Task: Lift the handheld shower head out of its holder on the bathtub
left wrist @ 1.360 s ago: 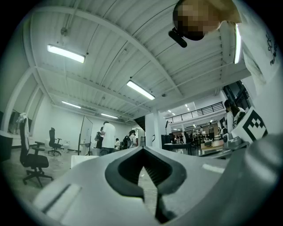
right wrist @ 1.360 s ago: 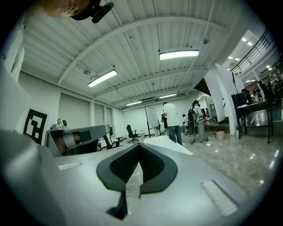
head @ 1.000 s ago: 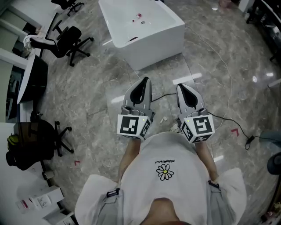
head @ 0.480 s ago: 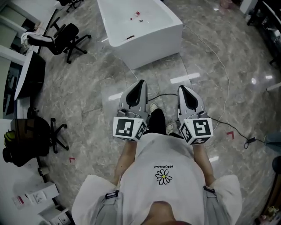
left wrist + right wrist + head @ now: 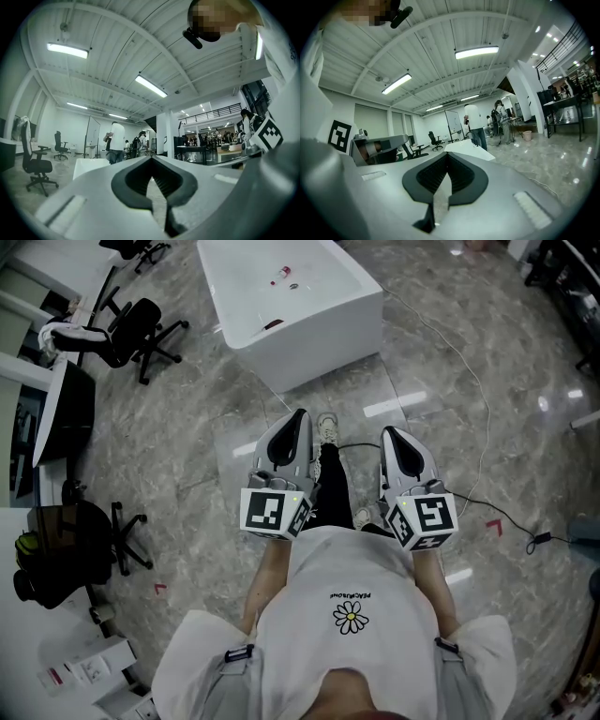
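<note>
Floor point(image 5: 187, 437): grey marbled tile, glossy, with ceiling lights reflected in it. The room is a large open workspace.

At 9 to 10 o'clock in the head view stands a white-topped desk point(image 5: 52, 404) with two black office chairs, one point(image 5: 136, 329) toward 11 o'clock and one point(image 5: 89, 540) at 8 o'clock. A red tape mark point(image 5: 161, 588) lies on the tile at 8 o'clock.

Left gripper point(image 5: 299, 415): held at centre, pointing toward 12 o'clock. Its own view shows the jaw tips closed together with nothing between them.

Right gripper point(image 5: 390, 432): just beside the left one, parallel to it, jaws likewise closed on nothing. The person's shoe point(image 5: 326, 426) shows between the two.

A thin cable point(image 5: 480, 465) runs over the tile from 1 to 3 o'clock.

Container: a white freestanding bathtub point(image 5: 323, 334) at 12 o'clock, well apart from both grippers. Inside lies a small red item point(image 5: 279, 277). A dark fitting point(image 5: 272, 324) sits on the near rim. It may be the shower head in its holder, but it is too small to confirm.
</note>
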